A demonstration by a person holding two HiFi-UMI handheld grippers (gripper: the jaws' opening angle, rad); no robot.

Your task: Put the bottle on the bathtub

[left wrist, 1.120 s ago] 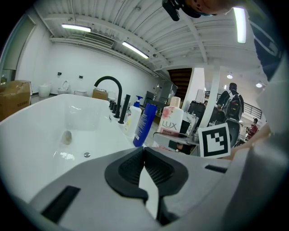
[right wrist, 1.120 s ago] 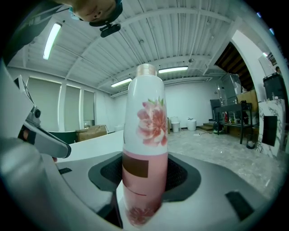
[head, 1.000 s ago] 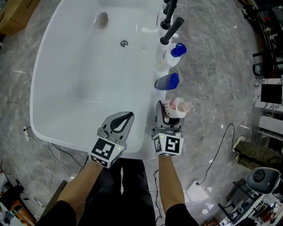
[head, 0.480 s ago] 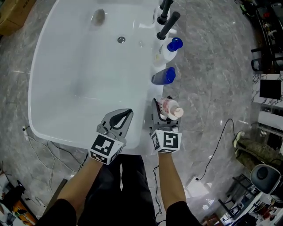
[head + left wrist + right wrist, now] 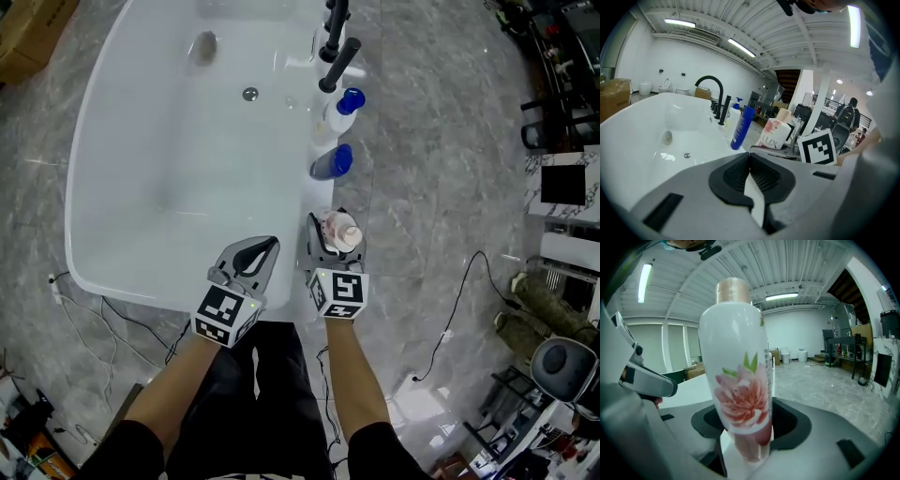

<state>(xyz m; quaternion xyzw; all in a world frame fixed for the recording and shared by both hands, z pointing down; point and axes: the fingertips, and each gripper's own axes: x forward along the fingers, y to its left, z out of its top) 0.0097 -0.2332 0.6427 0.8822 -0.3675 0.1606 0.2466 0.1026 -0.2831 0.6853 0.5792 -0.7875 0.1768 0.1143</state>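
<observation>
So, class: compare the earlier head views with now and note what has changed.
The right gripper, shut on the flowered bottle, has carried it slightly left, toward the bathtub rim near the blue bottle. The left gripper stayed shut and empty; the blue bottle stayed put.

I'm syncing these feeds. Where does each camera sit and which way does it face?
Head view: on the person's head, facing steeply down at the bathtub; both forearms, left tool and right tool show.
Left gripper view: on the left tool, facing along its shut jaws across the bathtub toward the tap.
Right gripper view: on the right tool, facing along jaws clamped on the bottle.
Shared: head and left gripper views both show the blue bottle.
</observation>
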